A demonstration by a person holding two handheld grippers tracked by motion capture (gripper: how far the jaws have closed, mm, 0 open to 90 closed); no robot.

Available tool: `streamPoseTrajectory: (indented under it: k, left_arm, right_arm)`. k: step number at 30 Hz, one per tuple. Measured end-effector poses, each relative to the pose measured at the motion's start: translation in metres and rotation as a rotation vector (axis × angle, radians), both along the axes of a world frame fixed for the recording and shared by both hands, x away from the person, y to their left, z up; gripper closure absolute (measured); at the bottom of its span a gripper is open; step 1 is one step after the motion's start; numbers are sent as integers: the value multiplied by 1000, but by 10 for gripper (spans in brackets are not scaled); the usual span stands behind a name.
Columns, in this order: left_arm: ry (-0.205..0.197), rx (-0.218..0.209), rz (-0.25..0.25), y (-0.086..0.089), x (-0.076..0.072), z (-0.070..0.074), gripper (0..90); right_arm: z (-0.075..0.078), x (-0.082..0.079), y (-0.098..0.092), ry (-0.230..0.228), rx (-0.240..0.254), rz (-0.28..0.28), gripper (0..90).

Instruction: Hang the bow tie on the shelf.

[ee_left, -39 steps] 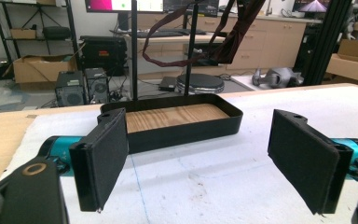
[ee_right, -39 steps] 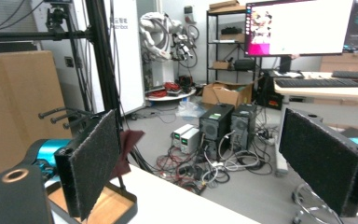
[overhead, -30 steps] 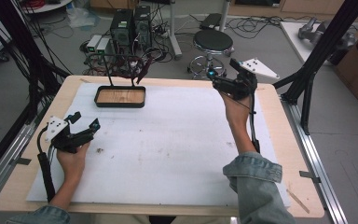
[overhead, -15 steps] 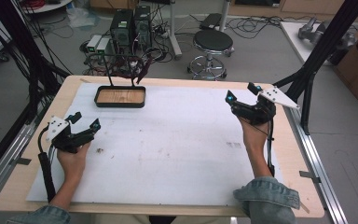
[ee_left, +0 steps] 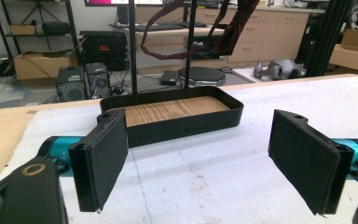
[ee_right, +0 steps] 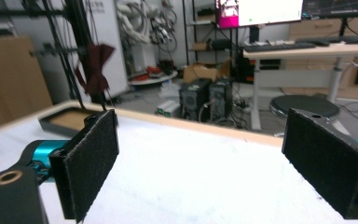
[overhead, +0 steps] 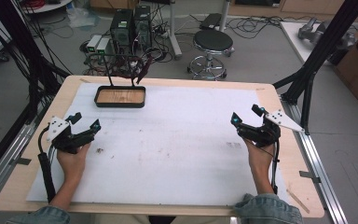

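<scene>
A black tray [overhead: 120, 103] with a wooden floor stands at the table's back left, on the white sheet [overhead: 177, 140]. Two thin posts rise from it, and dark red ribbons [overhead: 144, 70] hang from the bar on top. My left gripper [overhead: 86, 120] rests at the left side of the sheet, open and holding nothing. In the left gripper view the gripper [ee_left: 205, 158] faces the tray [ee_left: 191, 126] a short way ahead. My right gripper [overhead: 245, 114] is at the right side, open with nothing between its fingers. Past it [ee_right: 200, 163], the right gripper view shows the tray [ee_right: 58, 125] far off, with a dark red bow [ee_right: 94, 67] above.
Black frame struts [overhead: 317, 60] rise at the table's right corner and others [overhead: 23, 51] at the left. A stool [overhead: 213, 44] and computer towers [overhead: 130, 25] stand on the floor beyond the far edge. The wooden table edge [overhead: 289, 154] runs close to my right hand.
My right gripper has swung from the back middle of the table to the right side and nearer the person. The left gripper has stayed put.
</scene>
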State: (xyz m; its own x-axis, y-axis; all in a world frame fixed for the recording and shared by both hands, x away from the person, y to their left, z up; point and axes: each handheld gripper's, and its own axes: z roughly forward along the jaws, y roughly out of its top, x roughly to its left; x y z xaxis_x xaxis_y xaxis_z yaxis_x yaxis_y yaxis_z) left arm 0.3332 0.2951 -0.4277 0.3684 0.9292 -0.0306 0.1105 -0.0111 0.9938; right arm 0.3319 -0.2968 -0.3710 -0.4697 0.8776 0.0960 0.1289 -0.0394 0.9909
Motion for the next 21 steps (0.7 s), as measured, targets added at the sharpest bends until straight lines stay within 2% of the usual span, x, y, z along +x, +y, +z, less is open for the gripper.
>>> streamPoseTrajectory:
  k: [5, 7, 10, 14, 16, 18, 19, 21]
  left_arm:
    - [3, 1, 1, 0, 0, 0, 202]
    - [7, 4, 1, 0, 0, 0, 202]
    - [8, 5, 3, 0, 0, 0, 202]
    - [8, 8, 4, -1, 0, 0, 202]
    - [8, 12, 7, -1, 0, -1, 202]
    - [10, 16, 7, -1, 0, -1, 202]
    - [12, 16, 8, -2, 0, -1, 201]
    - [18, 18, 10, -1, 0, -1, 201]
  right_arm:
    - [-18, -16, -5, -14, 22, -23, 99]
    - [-27, -22, -8, -19, 56, -14, 99]
    - [-41, -31, -11, 0, 74, -36, 98]
    - [-58, -38, -14, 20, 32, -61, 99]
    - [-59, -37, -15, 45, 21, -57, 98]
    - [-58, -38, -14, 40, 17, -59, 99]
    - [-56, -40, -13, 11, 5, -64, 99]
    - [-55, -42, -12, -6, -4, -66, 98]
